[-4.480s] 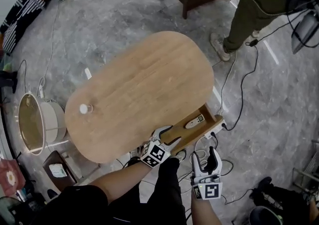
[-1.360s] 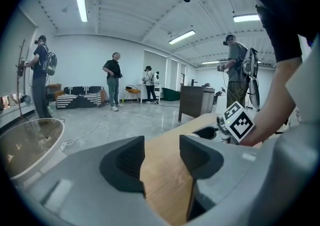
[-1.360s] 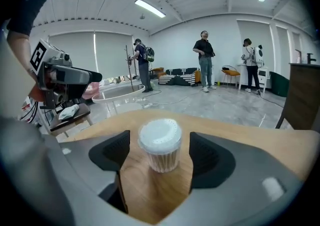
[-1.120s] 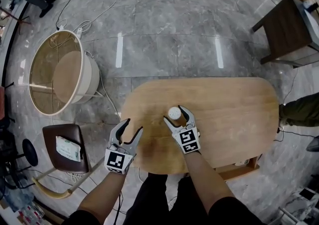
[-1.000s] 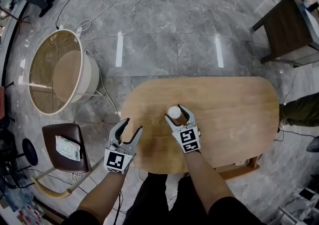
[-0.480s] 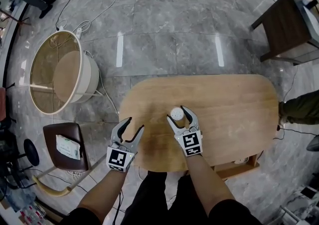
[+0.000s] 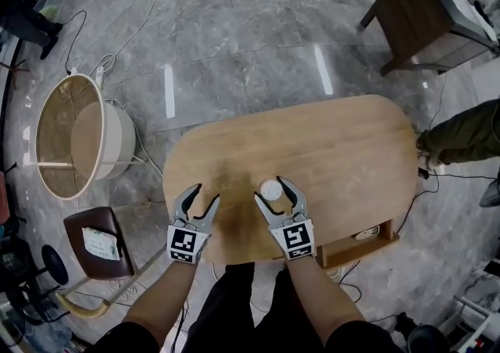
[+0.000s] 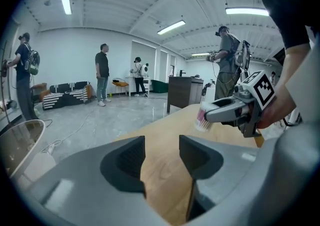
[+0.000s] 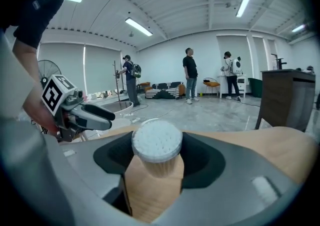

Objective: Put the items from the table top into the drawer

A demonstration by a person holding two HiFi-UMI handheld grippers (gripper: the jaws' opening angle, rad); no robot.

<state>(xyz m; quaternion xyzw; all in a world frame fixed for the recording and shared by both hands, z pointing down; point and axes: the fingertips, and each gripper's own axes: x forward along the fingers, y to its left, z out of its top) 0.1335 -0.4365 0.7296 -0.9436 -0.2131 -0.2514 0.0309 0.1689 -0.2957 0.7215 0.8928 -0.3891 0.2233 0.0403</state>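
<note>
A clear round jar of cotton swabs (image 7: 271, 187) sits between the jaws of my right gripper (image 7: 276, 190) over the near part of the oval wooden table (image 7: 344, 148). In the right gripper view the jar (image 9: 156, 140) leans a little, pinched by both pads and raised off the wood; the right gripper (image 9: 157, 154) is shut on it. My left gripper (image 7: 199, 201) stands open and empty to the left, over the table's near edge; its jaws (image 8: 161, 157) have only wood between them. The open drawer (image 7: 355, 244) juts out under the table's near right side, a small object inside.
A round glass-topped side table (image 7: 74, 140) stands on the floor at the left, with a brown stool (image 7: 94, 242) near it. A dark cabinet (image 7: 422, 8) is at the far right. A person's leg (image 7: 461, 133) and cables lie by the table's right end.
My right gripper has drawn back toward the table's near edge with the jar in it, lifting it. The left gripper has shifted a little along the near edge. The head view has swung.
</note>
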